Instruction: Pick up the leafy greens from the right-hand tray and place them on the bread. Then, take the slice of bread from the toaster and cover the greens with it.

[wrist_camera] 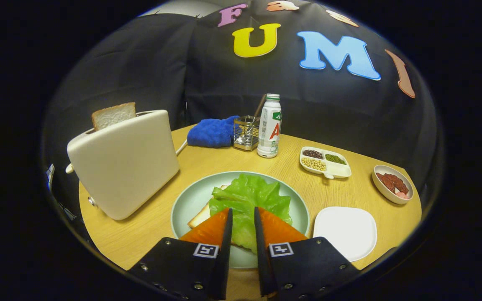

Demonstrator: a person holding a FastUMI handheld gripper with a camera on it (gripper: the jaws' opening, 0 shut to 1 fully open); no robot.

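The leafy greens (249,194) lie spread over a slice of bread (200,216) on the pale green plate (186,200). My gripper (243,210) is over the plate, its fingers close together with a fold of the greens pinched between them. The leaf spreads out ahead of the fingertips and to both sides. A cream toaster (126,161) stands left of the plate, and a second slice of bread (113,115) sticks up from its slot. Right of the plate sits the white right-hand tray (345,232), with nothing on it.
Beyond the plate stand a white bottle (269,125), a wire holder with utensils (246,133) and a blue cloth (212,132). A divided dish of beans (325,162) and a small bowl of reddish food (393,184) sit at the right. The round wooden table (149,228) ends just behind the toaster.
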